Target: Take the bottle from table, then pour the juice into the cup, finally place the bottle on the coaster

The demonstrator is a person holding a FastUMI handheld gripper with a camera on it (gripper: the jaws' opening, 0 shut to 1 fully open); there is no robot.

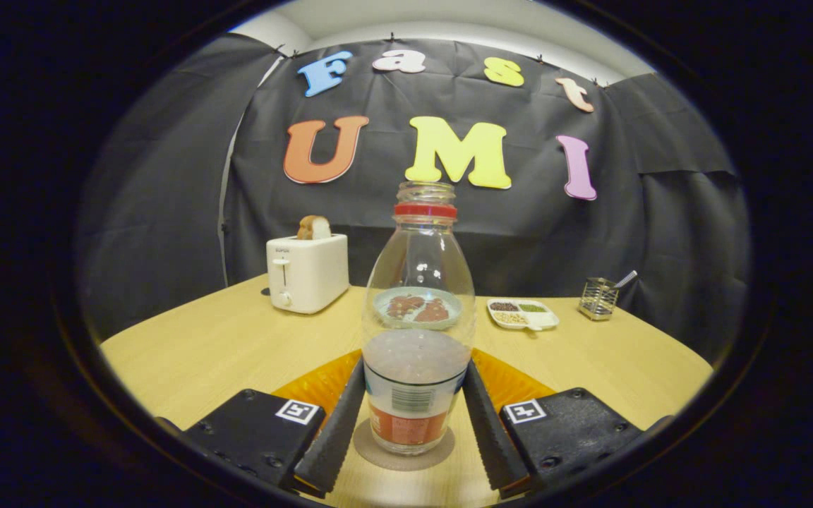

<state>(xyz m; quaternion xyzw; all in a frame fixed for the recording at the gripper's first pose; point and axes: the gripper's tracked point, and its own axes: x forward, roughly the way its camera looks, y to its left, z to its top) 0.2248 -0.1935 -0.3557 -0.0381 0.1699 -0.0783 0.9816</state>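
Observation:
A clear bottle [417, 282] with a red neck ring and no cap stands upright on a round brown coaster [371, 451]. Cloudy liquid fills roughly its lower third, above a red and white label. My gripper [413, 363] holds the bottle between its fingers [336, 430], both tips pressing on the bottle's sides at the liquid level. An orange translucent dish-like thing [308, 386] lies just behind the bottle, partly hidden by the fingers and the bottle.
Beyond the bottle on the wooden table [223, 346] are a white toaster [308, 271] with bread in it, a teal plate [417, 308] with brown food seen through the glass, a white divided tray [523, 314] and a small metal holder [598, 298].

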